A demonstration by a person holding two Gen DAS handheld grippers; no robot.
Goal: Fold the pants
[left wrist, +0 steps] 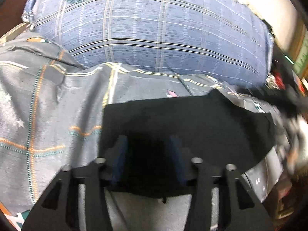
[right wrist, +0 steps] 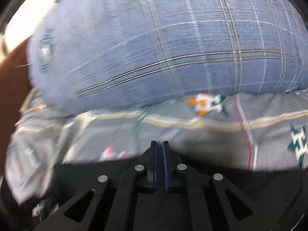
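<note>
Grey patterned bedsheet with stars and orange stitching [left wrist: 48, 115] covers the bed, with a plump blue plaid pillow [left wrist: 150, 34] lying beyond both grippers. Black fabric pants [left wrist: 192, 119] lie flat on the sheet directly under and ahead of the left gripper [left wrist: 148, 154], whose blue-padded jaws stand apart, released above the cloth. The right gripper [right wrist: 159, 154] is clenched almost closed; whether it pinches cloth cannot be told.

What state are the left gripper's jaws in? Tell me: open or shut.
Open. In the left wrist view the left gripper shows a wide gap between its blue pads, with the black pants lying under and beyond them, not pinched.
</note>
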